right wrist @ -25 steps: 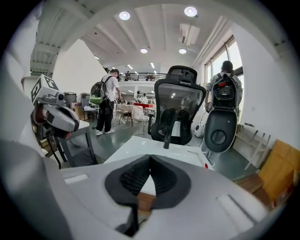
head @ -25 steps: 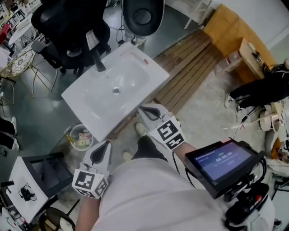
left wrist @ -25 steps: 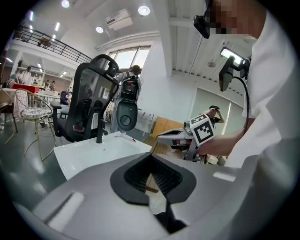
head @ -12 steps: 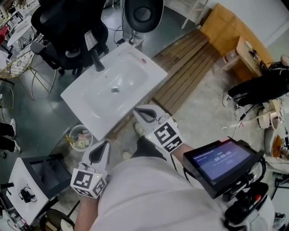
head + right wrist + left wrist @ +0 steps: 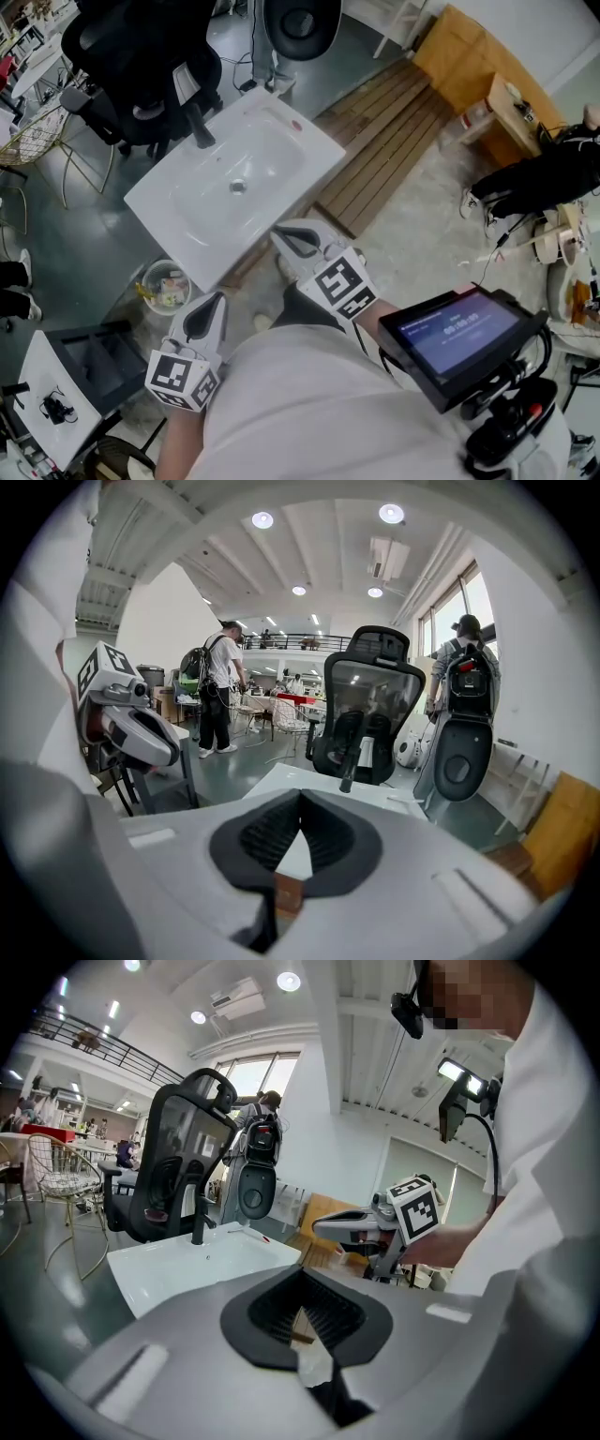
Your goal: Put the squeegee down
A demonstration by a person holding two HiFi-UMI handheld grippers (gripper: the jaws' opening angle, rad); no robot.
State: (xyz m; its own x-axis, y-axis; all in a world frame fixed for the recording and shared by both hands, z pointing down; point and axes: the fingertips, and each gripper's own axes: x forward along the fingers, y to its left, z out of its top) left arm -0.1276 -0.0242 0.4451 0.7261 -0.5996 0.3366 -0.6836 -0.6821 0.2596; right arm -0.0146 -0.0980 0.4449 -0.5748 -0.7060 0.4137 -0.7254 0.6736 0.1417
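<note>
Over a white sink (image 5: pixel 187 220) with a black faucet (image 5: pixel 200 127), seen from above, a person holds two grippers. The left gripper (image 5: pixel 222 297) hovers just off the sink's near edge, clenched with nothing between its jaws. The right gripper (image 5: pixel 277 232) hangs at the sink's near corner, likewise clenched and empty. Neither carries the squeegee. A slim white item with a red end (image 5: pixel 298 124) lies on the sink's far rim, well apart from both grippers. It is probably the squeegee, though too small to be certain. On that reading, the putting-down looks done, with nothing left but drawing the hands away.
</note>
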